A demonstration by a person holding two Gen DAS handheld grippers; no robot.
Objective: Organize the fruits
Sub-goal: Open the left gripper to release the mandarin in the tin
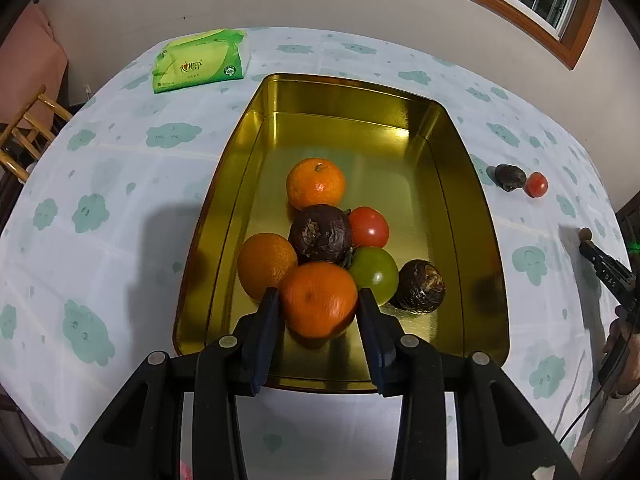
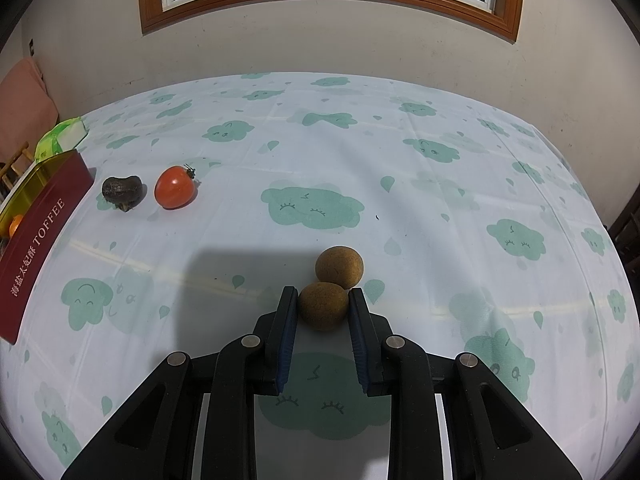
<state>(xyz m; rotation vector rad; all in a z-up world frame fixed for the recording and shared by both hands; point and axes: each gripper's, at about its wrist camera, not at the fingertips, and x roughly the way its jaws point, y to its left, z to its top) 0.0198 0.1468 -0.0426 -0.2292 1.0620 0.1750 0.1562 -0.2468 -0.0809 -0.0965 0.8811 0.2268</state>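
An orange [image 1: 319,300] sat clamped between the pads of the left gripper [image 1: 319,301] over the near end of a gold tin [image 1: 476,216], beside two more oranges [image 1: 316,183], a red tomato [image 1: 369,227], a green tomato [image 1: 375,275] and two dark brown fruits [image 1: 321,233]. On the cloud-print tablecloth [image 2: 400,152], the right gripper [image 2: 323,306] pinched a small tan fruit [image 2: 323,306], a second [image 2: 339,267] touching it. Another dark fruit [image 2: 122,192] and a red tomato [image 2: 175,187] lay near the tin's red wall [image 2: 40,240].
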